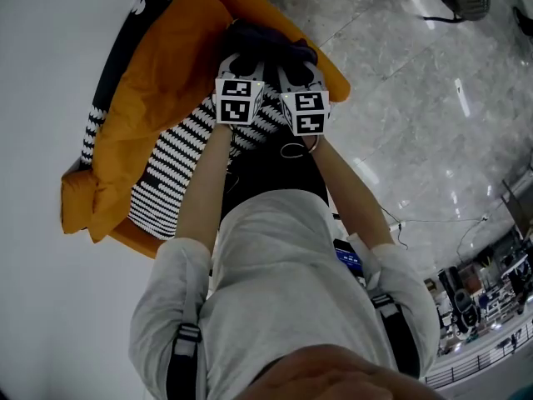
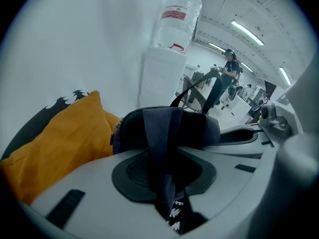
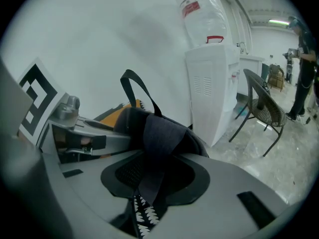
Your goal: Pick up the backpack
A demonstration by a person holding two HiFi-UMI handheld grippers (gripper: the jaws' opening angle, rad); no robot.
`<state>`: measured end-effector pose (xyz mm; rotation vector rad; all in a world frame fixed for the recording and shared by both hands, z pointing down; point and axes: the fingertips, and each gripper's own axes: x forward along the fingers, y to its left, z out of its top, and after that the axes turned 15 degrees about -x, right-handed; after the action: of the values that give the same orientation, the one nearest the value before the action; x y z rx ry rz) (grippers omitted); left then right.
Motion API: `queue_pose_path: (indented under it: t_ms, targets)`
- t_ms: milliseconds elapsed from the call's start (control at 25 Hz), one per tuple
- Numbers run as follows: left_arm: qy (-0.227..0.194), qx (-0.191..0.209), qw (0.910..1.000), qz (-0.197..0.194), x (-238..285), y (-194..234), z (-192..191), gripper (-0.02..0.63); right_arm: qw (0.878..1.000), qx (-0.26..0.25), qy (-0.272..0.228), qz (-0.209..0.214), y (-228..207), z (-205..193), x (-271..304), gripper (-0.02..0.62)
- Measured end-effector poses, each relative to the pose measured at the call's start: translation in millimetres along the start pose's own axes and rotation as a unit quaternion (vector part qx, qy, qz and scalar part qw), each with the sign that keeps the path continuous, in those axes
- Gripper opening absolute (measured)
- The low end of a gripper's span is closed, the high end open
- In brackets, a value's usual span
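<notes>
Pads [image 2: 132,178] of dark, finely ribbed rubber sit in smooth grey plastic jaws on both tools. The left hand-held gripper [image 2: 167,166] is clamped, jaws narrow, on a flat navy woven strap [image 2: 159,128] that runs down between its pads. The right hand-held gripper [image 3: 158,166] pinches a second navy strap [image 3: 158,138] the same way.

Just beyond both is the dark, rounded fabric backpack [image 2: 202,128]. It seems to rest on a puffy orange quilted cushion [image 2: 65,143], with black-and-white striped cloth [image 1: 179,161] lying against it.

Only the right gripper view shows the thin black carry loop [image 3: 135,89] standing up from the pack, and a wicker chair [image 3: 264,111] farther off. Only the head view shows the two marker cubes [image 1: 239,100] side by side and the glossy marble floor [image 1: 416,98].

Behind stands a boxy white water dispenser [image 2: 160,81] topped by a clear bottle [image 2: 177,21], close to the plain white wall [image 2: 75,34].
</notes>
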<state>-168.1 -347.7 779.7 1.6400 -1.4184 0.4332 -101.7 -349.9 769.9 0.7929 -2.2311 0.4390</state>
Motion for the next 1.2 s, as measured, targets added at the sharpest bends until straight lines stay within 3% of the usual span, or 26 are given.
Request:
queue_pose_path:
  t_ms: [160,440,1040,1200]
  targets:
    - [-0.013,0.008,0.9998,0.013,-10.4,2.3,-0.7,0.058,1.000,-0.004,-0.009,0.005,4.6,2.5,-6.4,0.129]
    - [-0.026,0.006,0.9995,0.019,-27.6,3.3,-4.5,0.034,1.000,-0.011,-0.023,0.012,14.0,6.8,-17.8,0.112]
    - [-0.067,0.015,0.9972,0.030,-78.8,-6.4,-11.9,0.027,0.997,-0.043,-0.050,0.036,49.7,12.6,-54.8,0.089]
    - [-0.078,0.016,0.9961,0.038,-96.7,-10.1,-15.3,0.026,0.993,-0.088,-0.061,0.058,66.4,14.0,-70.1,0.087]
